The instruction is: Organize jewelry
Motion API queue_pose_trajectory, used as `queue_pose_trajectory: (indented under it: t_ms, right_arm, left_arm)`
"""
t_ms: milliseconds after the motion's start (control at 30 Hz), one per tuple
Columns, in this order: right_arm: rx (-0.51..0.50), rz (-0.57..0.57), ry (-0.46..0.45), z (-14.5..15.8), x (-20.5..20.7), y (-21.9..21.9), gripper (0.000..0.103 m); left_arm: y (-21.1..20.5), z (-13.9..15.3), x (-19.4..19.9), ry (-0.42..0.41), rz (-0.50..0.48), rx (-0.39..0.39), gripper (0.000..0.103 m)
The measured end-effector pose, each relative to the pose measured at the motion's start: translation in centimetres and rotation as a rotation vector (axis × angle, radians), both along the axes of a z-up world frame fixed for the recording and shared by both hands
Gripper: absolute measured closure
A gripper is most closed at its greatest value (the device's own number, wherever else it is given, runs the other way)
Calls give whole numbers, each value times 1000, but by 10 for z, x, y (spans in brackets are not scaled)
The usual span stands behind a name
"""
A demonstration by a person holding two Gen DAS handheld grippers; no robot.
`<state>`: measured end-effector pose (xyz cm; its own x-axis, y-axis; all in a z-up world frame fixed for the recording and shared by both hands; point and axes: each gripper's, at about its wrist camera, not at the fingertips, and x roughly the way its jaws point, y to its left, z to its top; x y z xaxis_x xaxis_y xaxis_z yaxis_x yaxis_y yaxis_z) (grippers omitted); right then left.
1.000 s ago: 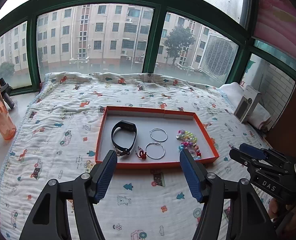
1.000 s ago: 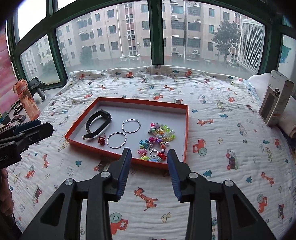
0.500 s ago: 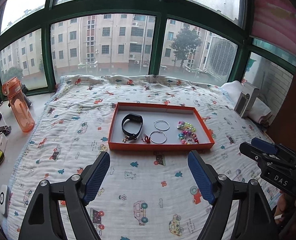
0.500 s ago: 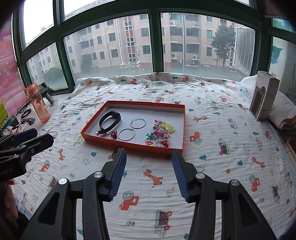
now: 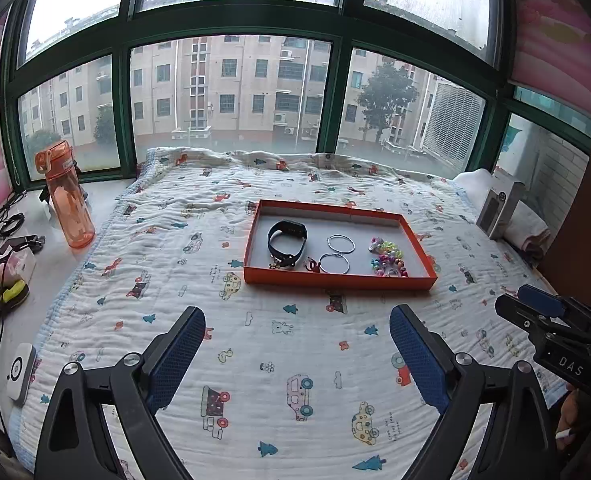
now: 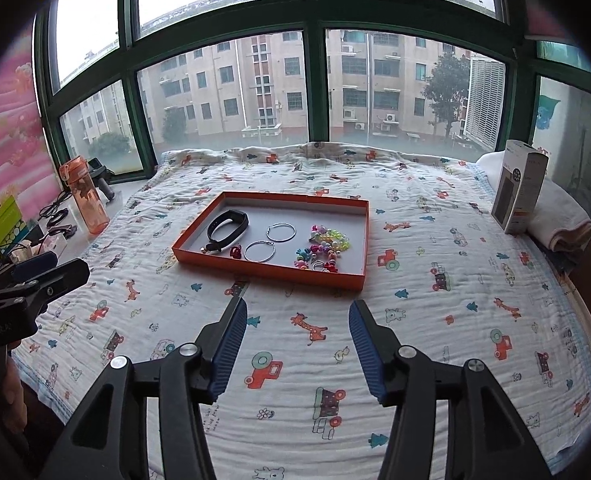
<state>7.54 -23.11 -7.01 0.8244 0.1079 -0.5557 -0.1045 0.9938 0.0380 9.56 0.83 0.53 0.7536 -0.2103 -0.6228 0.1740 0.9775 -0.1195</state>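
I see my left gripper (image 5: 297,338) spread wide over the printed quilt (image 5: 255,360), holding nothing; my right gripper (image 6: 298,330) is also parted with nothing between its blue pads (image 6: 365,340), and neither touches the bedding; beyond both sits the orange tray (image 6: 263,270), flat on the quilt, well short of the window. Inside the tray, at its left end, a black wristband (image 6: 227,226) lies curled; just right of it a small red charm (image 6: 235,251) and two silver hoops (image 6: 269,242); toward the tray's right end a heap of coloured beads (image 6: 323,248); left of the tray, off the quilt, stands an orange bottle (image 5: 66,196).
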Motion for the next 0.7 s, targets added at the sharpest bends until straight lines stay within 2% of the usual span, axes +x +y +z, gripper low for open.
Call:
queue_pose_trajectory:
  t_ms: [300, 700]
  right_arm:
    - [5, 8, -1, 0, -2, 2, 44]
    - [15, 8, -3, -1, -4, 3, 44]
  left_arm:
    - [10, -1, 1, 5, 30, 4, 2]
    - [6, -2, 2, 11, 24, 15, 2]
